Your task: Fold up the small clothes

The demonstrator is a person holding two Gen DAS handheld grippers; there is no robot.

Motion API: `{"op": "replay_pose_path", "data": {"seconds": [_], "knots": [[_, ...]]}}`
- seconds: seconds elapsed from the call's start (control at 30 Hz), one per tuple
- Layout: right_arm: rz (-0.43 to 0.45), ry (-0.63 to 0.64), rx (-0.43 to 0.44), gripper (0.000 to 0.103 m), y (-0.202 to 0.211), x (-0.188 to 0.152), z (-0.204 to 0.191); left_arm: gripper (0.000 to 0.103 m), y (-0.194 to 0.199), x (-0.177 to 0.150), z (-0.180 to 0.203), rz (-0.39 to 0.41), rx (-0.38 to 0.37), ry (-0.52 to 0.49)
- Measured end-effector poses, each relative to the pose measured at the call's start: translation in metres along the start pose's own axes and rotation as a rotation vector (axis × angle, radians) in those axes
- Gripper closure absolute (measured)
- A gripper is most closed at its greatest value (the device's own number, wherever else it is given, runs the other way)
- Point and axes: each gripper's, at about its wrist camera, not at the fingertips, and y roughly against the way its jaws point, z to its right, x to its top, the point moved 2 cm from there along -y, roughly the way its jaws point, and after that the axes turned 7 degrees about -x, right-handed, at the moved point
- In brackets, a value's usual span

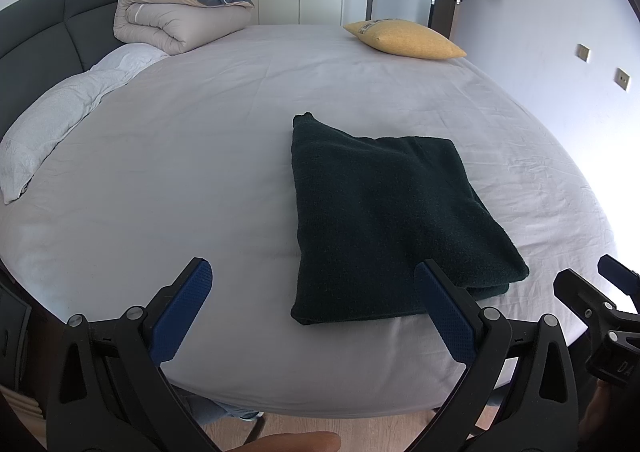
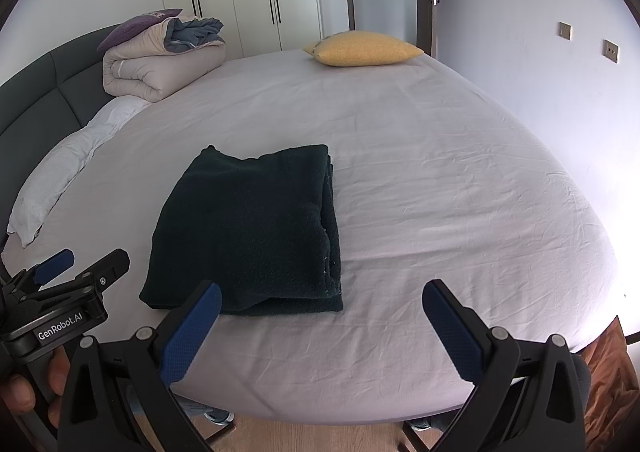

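Nearest the left wrist camera, the left gripper (image 1: 312,284) hangs with jaws spread wide and empty above the bed (image 1: 200,156)'s near edge; the dark green garment (image 1: 384,212) lies folded flat on the sheet just beyond its right finger. Any careless nudge there would likely drag the top layer and undo the fold. From the right wrist view, the right gripper (image 2: 322,304) is likewise wide apart and empty, the garment beside its left finger. No containers show in either view.
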Motion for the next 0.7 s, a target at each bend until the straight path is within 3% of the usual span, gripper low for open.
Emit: {"op": "replay_pose_path", "data": {"seconds": [0.7], "knots": [[-0.005, -0.001, 0.003, 0.000, -0.0003, -0.0022, -0.0012, 0.000, -0.0013, -0.0011, 0.0008, -0.003, -0.003, 0.001]]}}
